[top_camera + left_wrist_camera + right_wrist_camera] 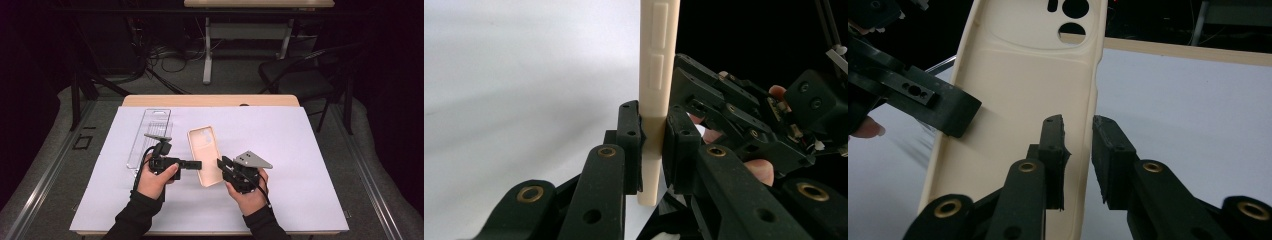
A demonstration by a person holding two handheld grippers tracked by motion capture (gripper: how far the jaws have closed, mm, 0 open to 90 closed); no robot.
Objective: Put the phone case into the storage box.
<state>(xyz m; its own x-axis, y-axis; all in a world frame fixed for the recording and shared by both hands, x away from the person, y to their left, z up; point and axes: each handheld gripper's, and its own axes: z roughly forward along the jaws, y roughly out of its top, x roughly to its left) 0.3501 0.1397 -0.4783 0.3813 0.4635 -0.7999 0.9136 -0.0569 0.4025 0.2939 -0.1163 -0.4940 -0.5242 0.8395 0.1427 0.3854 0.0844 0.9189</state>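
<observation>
A cream phone case [205, 150] lies inside-up near the middle of the white mat. My left gripper [196, 164] comes in from the left and is shut on the case's left edge. In the left gripper view the case wall [659, 75] stands pinched between the two pads of that gripper [654, 112]. My right gripper [220, 162] reaches in from the right. In the right gripper view its jaws [1078, 122] straddle the right edge of the case [1023, 85] with a small gap on either side, so it is open. The left gripper's finger [933, 100] rests on the far edge.
A clear plastic packaging tray [150, 135] lies at the back left of the white mat [300, 165], just behind my left hand. Beyond the table stand a black chair [300, 75] and another table's legs [207, 50], with cables on the floor.
</observation>
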